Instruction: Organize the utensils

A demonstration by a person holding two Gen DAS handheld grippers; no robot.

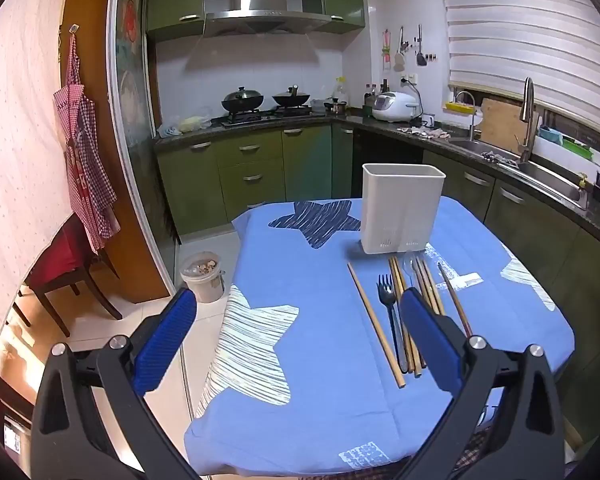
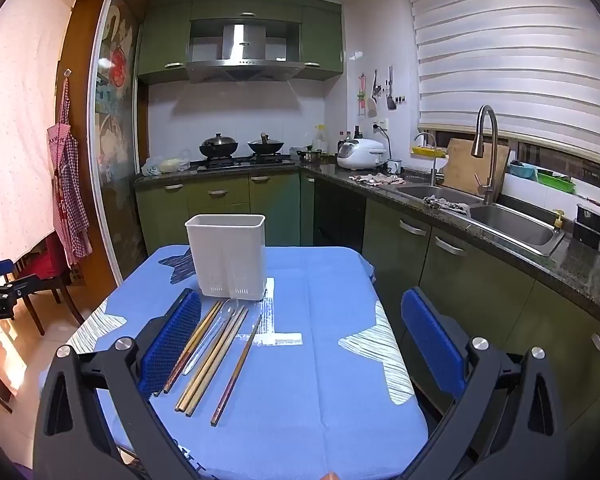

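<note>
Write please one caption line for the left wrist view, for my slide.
Open left tool above blue tablecloth, with chopsticks and black fork before white holder.

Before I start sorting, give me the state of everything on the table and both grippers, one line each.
Left gripper: open, holding nothing.
Right gripper: open, holding nothing.
White utensil holder: upright on the blue tablecloth; nothing shows above its rim.
Chopsticks: lying flat, loose, in front of the holder.
Black fork: lying flat among the chopsticks.
Clear spoon: lying flat between chopsticks.
</note>
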